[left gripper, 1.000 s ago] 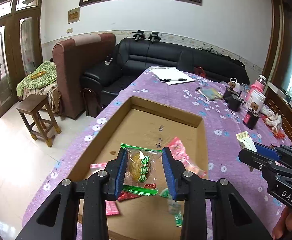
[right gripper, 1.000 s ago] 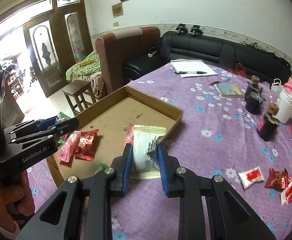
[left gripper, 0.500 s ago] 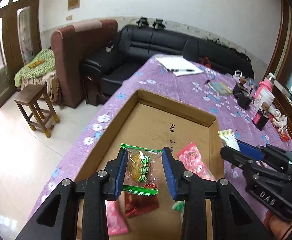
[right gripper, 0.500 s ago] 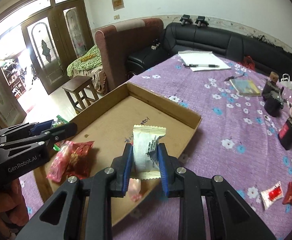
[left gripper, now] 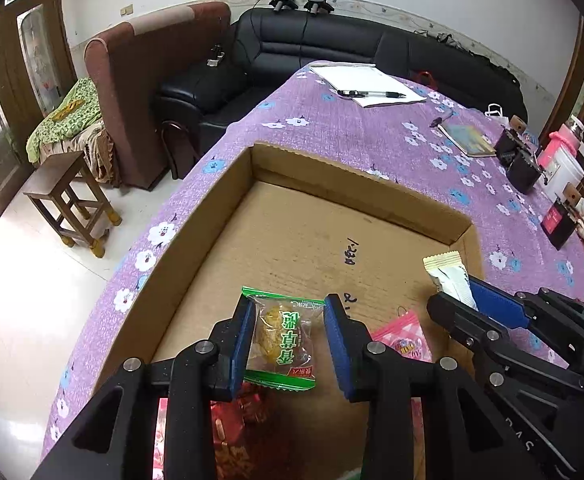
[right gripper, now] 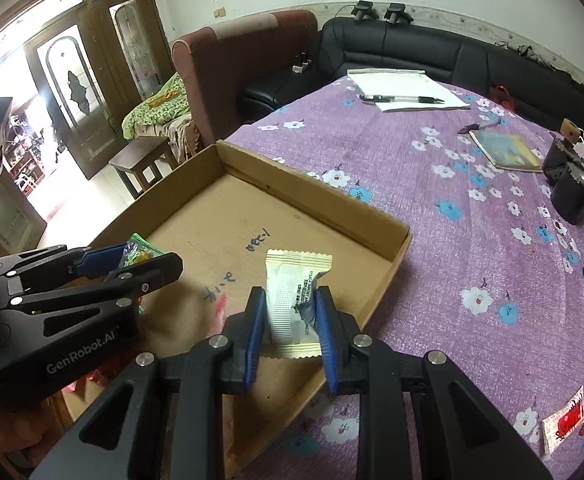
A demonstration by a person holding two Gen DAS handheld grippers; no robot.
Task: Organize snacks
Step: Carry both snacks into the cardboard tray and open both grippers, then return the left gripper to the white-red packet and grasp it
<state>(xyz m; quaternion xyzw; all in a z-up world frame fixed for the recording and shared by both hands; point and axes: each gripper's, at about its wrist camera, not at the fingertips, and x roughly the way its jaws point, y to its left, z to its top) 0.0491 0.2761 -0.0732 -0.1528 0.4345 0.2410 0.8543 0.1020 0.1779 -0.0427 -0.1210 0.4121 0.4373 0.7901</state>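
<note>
We hold two black two-finger grippers with blue pads over a shallow brown cardboard tray (left gripper: pixel 356 184) that sits on a table covered in purple cloth with white and blue flowers (right gripper: pixel 432 184).

Our left gripper (left gripper: pixel 288 336) is clenched on a clear plastic packet with green edges and a yellow pastry inside (left gripper: pixel 282 338). The pads press its two long sides, and it hangs above the tray's near edge, towards the near left corner. Beneath it, on the tray floor, lie a pink wrapped sweet (left gripper: pixel 402 338) and some red wrapped snacks (left gripper: pixel 232 420).

Our right gripper (right gripper: pixel 292 320) is clenched on a cream-white crimped sachet with small dark print (right gripper: pixel 294 300). It stands upright between the pads, over the tray's right edge near the near right corner.

We judge both packets to be very light and soft, with slick film that could slide out of the pads. The pastry looks crumbly, so a hard squeeze may crush it. The sachet is already dented where the pads pinch it. The safest hold seems to be across the middle of each packet, with gentle pressure, and not on the thin crimped ends, which would fold.

More wrapped snacks in red and white (right gripper: pixel 568 420) lie on the cloth near the table's right edge, well apart from the tray.
</note>
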